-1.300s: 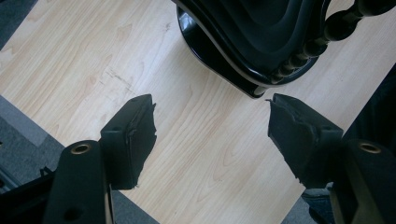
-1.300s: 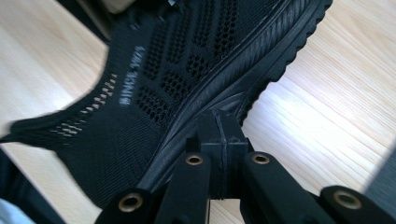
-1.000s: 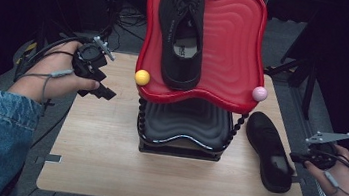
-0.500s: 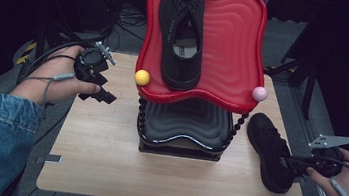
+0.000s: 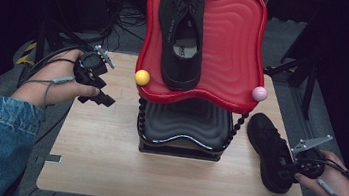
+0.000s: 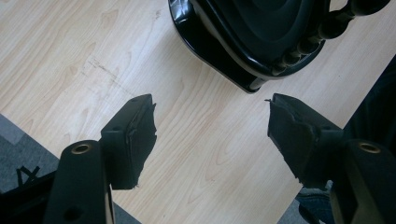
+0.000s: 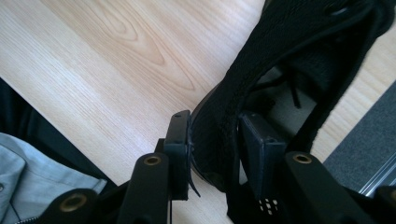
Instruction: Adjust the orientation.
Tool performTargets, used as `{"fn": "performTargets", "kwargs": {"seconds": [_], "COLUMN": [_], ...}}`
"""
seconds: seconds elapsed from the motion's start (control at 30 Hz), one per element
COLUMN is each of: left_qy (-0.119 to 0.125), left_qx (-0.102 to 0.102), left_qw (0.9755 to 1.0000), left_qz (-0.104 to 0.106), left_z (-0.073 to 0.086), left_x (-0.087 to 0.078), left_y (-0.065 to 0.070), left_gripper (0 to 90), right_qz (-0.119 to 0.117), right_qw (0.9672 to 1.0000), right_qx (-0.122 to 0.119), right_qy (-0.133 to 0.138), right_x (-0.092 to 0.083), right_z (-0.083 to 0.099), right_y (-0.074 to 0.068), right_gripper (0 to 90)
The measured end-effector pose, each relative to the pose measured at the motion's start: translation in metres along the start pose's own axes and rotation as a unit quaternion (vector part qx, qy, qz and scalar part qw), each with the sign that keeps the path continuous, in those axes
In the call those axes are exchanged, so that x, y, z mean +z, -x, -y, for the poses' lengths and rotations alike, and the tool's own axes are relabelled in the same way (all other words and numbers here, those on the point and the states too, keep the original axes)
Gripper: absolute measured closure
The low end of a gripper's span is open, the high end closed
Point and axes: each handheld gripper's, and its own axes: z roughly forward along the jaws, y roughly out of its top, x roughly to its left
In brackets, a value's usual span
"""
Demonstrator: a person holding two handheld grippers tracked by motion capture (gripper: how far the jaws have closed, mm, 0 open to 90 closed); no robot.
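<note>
At the right edge of the tabletop (image 5: 103,170), a black sneaker (image 5: 269,150) lies on its sole beside the two-tier stand, toe toward the black lower tray (image 5: 183,129). Its knit upper looks soft and floppy, so it should weigh little but sag and swing if lifted from one point. The firmest place to take it looks to be the padded heel collar, where wall and rubber sole meet.

That is where the right gripper (image 7: 215,140) sits: one jaw outside the heel wall (image 7: 210,140), the other inside the opening. These jaws have just been opening and stand slightly apart around the fabric, the outer pad against it, the inner one seemingly clear, so the grasp looks released or loose. The right hand (image 5: 333,180) lies low at the table's corner, gripper pointing leftward at the heel.

The left gripper (image 6: 210,126) hovers over bare wood near the stand's base with its jaws wide and nothing between them. A second sneaker (image 5: 181,28) rests on the red upper tray (image 5: 234,50).
</note>
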Motion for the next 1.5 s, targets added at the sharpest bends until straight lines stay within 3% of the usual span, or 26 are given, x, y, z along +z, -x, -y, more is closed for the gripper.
{"fn": "performTargets", "kwargs": {"seconds": [0.2, 0.37, 0.5, 0.7, 0.77, 0.8, 0.93, 0.97, 1.03, 1.13, 1.2, 1.37, 1.4, 1.5], "left_qy": [-0.012, -0.011, -0.039, -0.015, -0.012, -0.014, -0.007, -0.007, -0.007, 0.012, 0.009, 0.011, 0.012, 0.018], "left_qx": [0.001, -0.005, -0.018, -0.040, -0.045, -0.049, -0.050, -0.061, -0.066, -0.065, -0.061, -0.051, -0.054, -0.052], "left_qw": [0.9999, 0.9999, 0.9991, 0.9991, 0.9989, 0.9987, 0.9987, 0.9980, 0.9971, 0.9976, 0.9979, 0.9982, 0.9981, 0.9982], "left_qz": [0.000, 0.002, -0.001, -0.007, -0.003, -0.003, -0.013, -0.015, -0.036, -0.020, -0.021, -0.030, -0.028, -0.026], "left_z": [0.002, 0.008, 0.013, 0.023, 0.027, 0.028, 0.032, 0.034, 0.035, 0.036, 0.036, 0.035, 0.035, 0.035], "left_x": [0.008, 0.014, 0.021, 0.032, 0.037, 0.038, 0.037, 0.036, 0.034, 0.035, 0.036, 0.037, 0.038, 0.043], "left_y": [0.000, 0.000, 0.002, -0.002, -0.003, -0.003, -0.003, -0.002, 0.002, 0.007, 0.008, 0.009, 0.010, 0.011], "left_gripper": [32.6, 31.7, 31.8, 32.5, 32.5, 32.2, 31.5, 31.6, 31.3, 30.9, 30.5, 30.5, 30.5, 30.7], "right_qz": [-0.031, -0.028, -0.029, -0.033, -0.023, -0.025, -0.031, -0.035, -0.049, -0.067, -0.081, -0.084, -0.088, -0.102], "right_qw": [0.9985, 0.9976, 0.9953, 0.9867, 0.9842, 0.9807, 0.9773, 0.9762, 0.9737, 0.9740, 0.9749, 0.9796, 0.9832, 0.9865], "right_qx": [-0.013, -0.019, -0.040, -0.076, -0.092, -0.104, -0.112, -0.116, -0.122, -0.117, -0.103, -0.079, -0.048, -0.026], "right_qy": [-0.044, -0.060, -0.084, -0.140, -0.150, -0.164, -0.177, -0.180, -0.186, -0.182, -0.180, -0.165, -0.152, -0.125], "right_x": [0.023, 0.026, 0.030, 0.035, 0.038, 0.043, 0.046, 0.046, 0.048, 0.048, 0.048, 0.047, 0.046, 0.042], "right_z": [-0.003, -0.004, -0.005, -0.013, -0.017, -0.019, -0.022, -0.022, -0.022, -0.022, -0.022, -0.019, -0.019, -0.021], "right_y": [0.001, 0.003, 0.001, 0.001, -0.001, -0.002, -0.003, -0.002, -0.001, 0.003, 0.006, 0.009, 0.010, 0.011], "right_gripper": [66.0, 67.9, 67.4, 71.0, 75.0, 76.5, 78.8, 79.0, 80.7, 85.4, 88.3, 88.6, 88.7, 88.8]}}
